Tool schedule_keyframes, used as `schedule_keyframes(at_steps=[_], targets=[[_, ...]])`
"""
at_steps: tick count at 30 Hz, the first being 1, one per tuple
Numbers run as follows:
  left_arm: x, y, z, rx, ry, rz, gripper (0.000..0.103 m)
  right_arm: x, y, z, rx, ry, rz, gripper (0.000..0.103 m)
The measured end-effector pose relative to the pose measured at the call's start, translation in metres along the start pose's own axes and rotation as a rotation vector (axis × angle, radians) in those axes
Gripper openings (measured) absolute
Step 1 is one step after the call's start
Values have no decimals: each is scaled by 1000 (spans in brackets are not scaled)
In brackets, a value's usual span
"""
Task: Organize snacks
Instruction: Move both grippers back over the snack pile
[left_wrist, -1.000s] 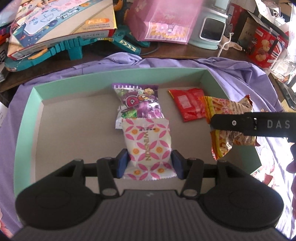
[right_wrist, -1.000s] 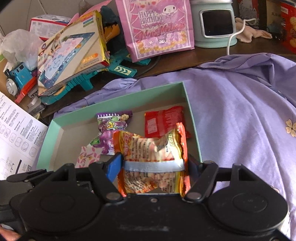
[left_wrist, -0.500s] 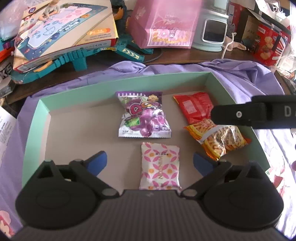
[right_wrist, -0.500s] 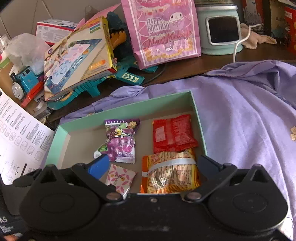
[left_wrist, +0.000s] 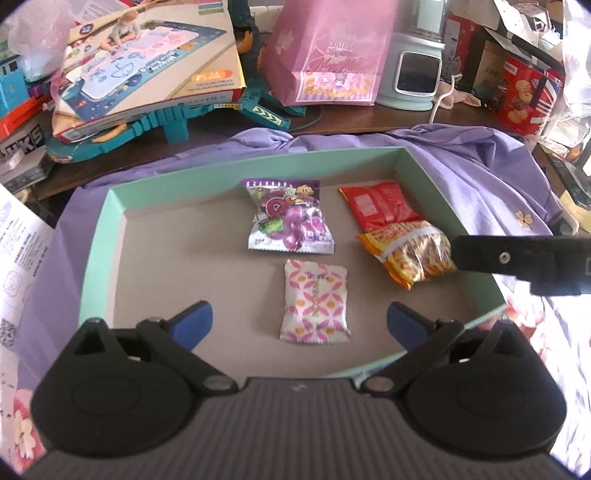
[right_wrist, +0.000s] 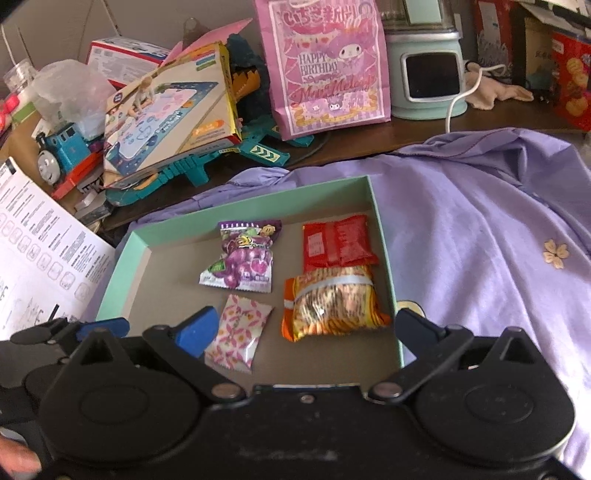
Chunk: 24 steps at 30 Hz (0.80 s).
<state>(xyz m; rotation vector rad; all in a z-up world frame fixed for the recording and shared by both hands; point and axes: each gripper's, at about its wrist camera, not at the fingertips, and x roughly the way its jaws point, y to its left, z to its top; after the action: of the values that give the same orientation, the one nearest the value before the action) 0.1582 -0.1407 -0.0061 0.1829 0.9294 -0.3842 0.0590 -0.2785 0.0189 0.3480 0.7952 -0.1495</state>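
A mint-green box (left_wrist: 99, 240) with a grey floor holds several snack packs. A purple grape candy pack (left_wrist: 290, 221) lies at the middle back and a red pack (left_wrist: 376, 205) at the back right. In front of the red one lies an orange noodle snack pack (left_wrist: 410, 254). A pink-and-white patterned pack (left_wrist: 314, 302) lies flat in front of the purple one. My left gripper (left_wrist: 299, 323) hovers open above the pink pack, with its pads well clear of it. My right gripper (right_wrist: 304, 326) is open just short of the orange pack (right_wrist: 332, 302), holding nothing.
The box sits on a purple cloth (right_wrist: 480, 240). Behind it stand a pink birthday bag (right_wrist: 325, 66), a toy box on a teal toy (left_wrist: 147, 77), a mint appliance (left_wrist: 417, 77) and a red cookie tin (left_wrist: 524, 99). A printed sheet (right_wrist: 40, 236) lies at the left.
Both grippers opened and let go: the pink pack and the orange pack now lie flat in the box. Both grippers pulled back and rose a little.
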Motion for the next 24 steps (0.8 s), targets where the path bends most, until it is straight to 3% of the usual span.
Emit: schedule_keyframes(at_steps=[16, 22, 24], targets=[[-44, 2, -77, -14, 32, -29, 103, -42, 7, -69, -2, 43, 2, 103], [-39, -10, -96, 35, 51, -24, 100, -42, 11, -87, -35, 53, -22, 80], [-37, -12, -100, 31, 61, -41, 88, -38, 12, -91, -40, 72, -13, 69]])
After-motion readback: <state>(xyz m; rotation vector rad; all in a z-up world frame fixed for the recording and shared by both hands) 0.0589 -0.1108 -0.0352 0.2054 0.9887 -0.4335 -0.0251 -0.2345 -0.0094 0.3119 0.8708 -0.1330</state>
